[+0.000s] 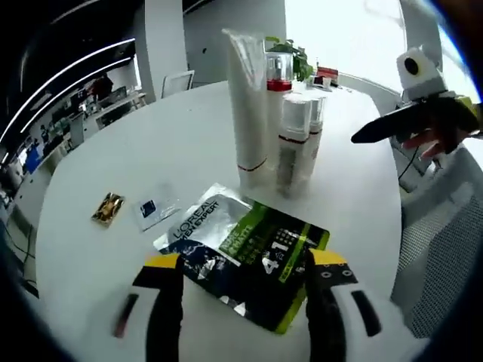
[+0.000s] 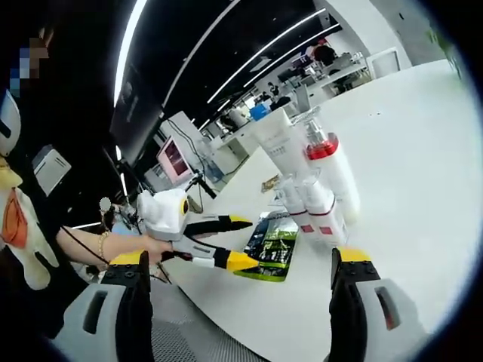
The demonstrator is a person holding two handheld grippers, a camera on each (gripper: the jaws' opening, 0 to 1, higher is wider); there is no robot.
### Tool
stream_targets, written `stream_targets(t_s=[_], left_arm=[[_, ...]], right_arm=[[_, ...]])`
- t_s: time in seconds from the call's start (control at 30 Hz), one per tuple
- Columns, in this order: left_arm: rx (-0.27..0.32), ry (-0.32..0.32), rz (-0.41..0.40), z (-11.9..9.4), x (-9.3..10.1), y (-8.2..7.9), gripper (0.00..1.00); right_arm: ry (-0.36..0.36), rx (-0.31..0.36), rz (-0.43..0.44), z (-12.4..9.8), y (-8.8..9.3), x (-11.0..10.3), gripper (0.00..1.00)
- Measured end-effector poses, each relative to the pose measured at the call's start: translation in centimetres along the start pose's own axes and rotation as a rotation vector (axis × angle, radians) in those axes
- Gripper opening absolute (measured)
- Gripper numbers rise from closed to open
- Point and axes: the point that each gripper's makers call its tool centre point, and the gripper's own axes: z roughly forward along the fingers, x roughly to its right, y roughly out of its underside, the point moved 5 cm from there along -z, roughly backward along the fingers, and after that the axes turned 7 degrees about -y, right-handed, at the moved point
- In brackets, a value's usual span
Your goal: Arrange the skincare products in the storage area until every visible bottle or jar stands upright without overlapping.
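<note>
A tall white tube point(image 1: 247, 105) stands upright on the white round table point(image 1: 113, 151). Tight against it stand a red-collared pump bottle point(image 1: 279, 75) and two smaller white bottles with red bands point(image 1: 294, 143). A black, green and silver sachet pack point(image 1: 241, 253) lies flat in front of them. My left gripper point(image 1: 245, 260) is open just above its near edge. My right gripper point(image 1: 362, 136) hovers off to the right, held by a hand. From the right gripper view, the tube point(image 2: 275, 139), pump bottle point(image 2: 328, 162), small bottles point(image 2: 321, 211) and pack point(image 2: 272, 245) show beyond my open right gripper point(image 2: 240, 256). The left gripper point(image 2: 241, 241) is at the pack.
A small gold sachet point(image 1: 108, 209) and a clear blue-printed sachet point(image 1: 155, 207) lie flat left of the pack. A mesh chair point(image 1: 438, 256) stands by the table's right edge. A plant point(image 1: 290, 49) sits behind the bottles. An office with desks lies beyond.
</note>
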Motion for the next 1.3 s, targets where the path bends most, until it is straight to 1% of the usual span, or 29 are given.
stream_targets(t_s=[0.03, 0.1, 0.2, 0.23, 0.3, 0.33, 0.37, 0.4, 0.47, 0.57, 0.87, 1.13, 1.23, 1.3], left_arm=[[-0.006, 0.000, 0.003, 0.1, -0.1, 0.0, 0.64], [-0.036, 0.013, 0.025, 0.7, -0.7, 0.3, 0.67], [-0.059, 0.077, 0.083, 0.9, -0.2, 0.2, 0.75], [-0.064, 0.096, 0.106, 1.0, 0.0, 0.2, 0.75], [-0.101, 0.117, 0.151, 1.1, 0.2, 0.7, 0.75], [-0.110, 0.127, 0.156, 1.2, 0.2, 0.8, 0.75], [-0.098, 0.151, 0.120, 1.4, 0.3, 0.6, 0.77], [-0.110, 0.137, 0.111, 1.8, -0.1, 0.8, 0.79], [-0.104, 0.151, 0.136, 2.0, -0.2, 0.8, 0.80], [-0.101, 0.154, 0.154, 2.0, -0.5, 0.7, 0.82], [-0.105, 0.166, 0.158, 2.1, -0.7, 0.5, 0.82], [-0.121, 0.167, 0.133, 1.9, -0.6, 0.5, 0.80], [-0.106, 0.168, 0.098, 1.6, -0.7, 0.2, 0.81], [-0.094, 0.163, 0.081, 1.1, -0.7, -0.3, 0.82]], right_arm=[[0.000, 0.001, 0.002, 0.0, 0.0, 0.0, 1.00], [0.003, 0.003, 0.003, -0.1, 0.0, 0.2, 1.00], [0.009, 0.003, 0.009, -0.4, 0.1, 0.5, 1.00], [0.010, 0.005, 0.011, -0.4, 0.1, 0.5, 1.00], [0.015, 0.008, 0.017, -0.5, 0.2, 0.6, 1.00], [0.017, 0.009, 0.019, -0.5, 0.2, 0.6, 1.00], [0.018, 0.011, 0.021, -0.5, 0.2, 0.5, 1.00], [0.020, 0.012, 0.022, -0.5, 0.2, 0.5, 1.00], [0.022, 0.015, 0.023, -0.6, 0.1, 0.6, 1.00], [0.024, 0.015, 0.024, -0.5, 0.1, 0.6, 1.00], [0.023, 0.014, 0.025, -0.4, 0.1, 0.5, 1.00], [0.022, 0.013, 0.021, -0.3, -0.1, 0.4, 1.00], [0.020, 0.014, 0.019, -0.4, -0.2, 0.4, 1.00], [0.020, 0.015, 0.019, -0.4, -0.2, 0.4, 1.00]])
